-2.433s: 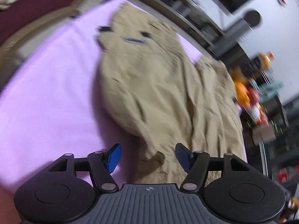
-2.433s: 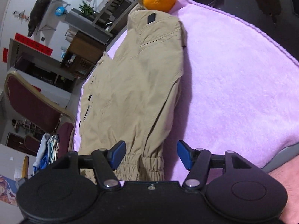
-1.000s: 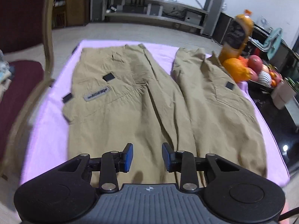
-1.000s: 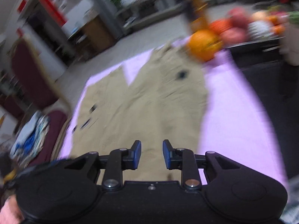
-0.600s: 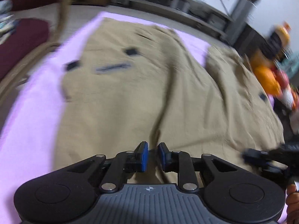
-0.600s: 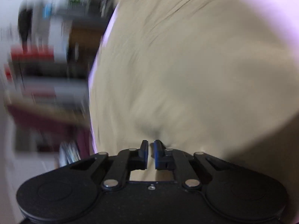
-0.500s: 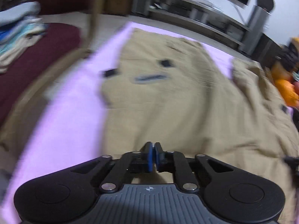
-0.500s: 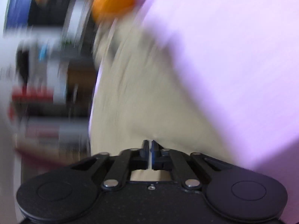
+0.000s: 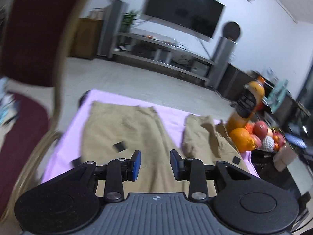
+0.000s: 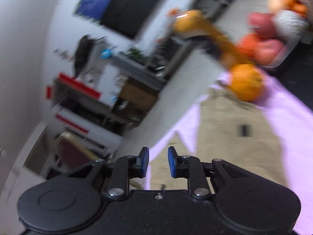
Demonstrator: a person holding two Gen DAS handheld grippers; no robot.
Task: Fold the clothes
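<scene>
Khaki trousers (image 9: 137, 137) lie flat, legs apart and unfolded, on a purple cloth (image 9: 172, 117); left gripper (image 9: 154, 162) and right gripper (image 10: 158, 161) hover parted, empty.

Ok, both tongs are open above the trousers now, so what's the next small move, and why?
Probably lower the left tongs onto the near edge of the khaki trousers and close on it. Both tongs hang open and empty, the right tongs too, and the trousers lie spread flat, legs apart, on the lilac cloth, not yet folded.
</scene>
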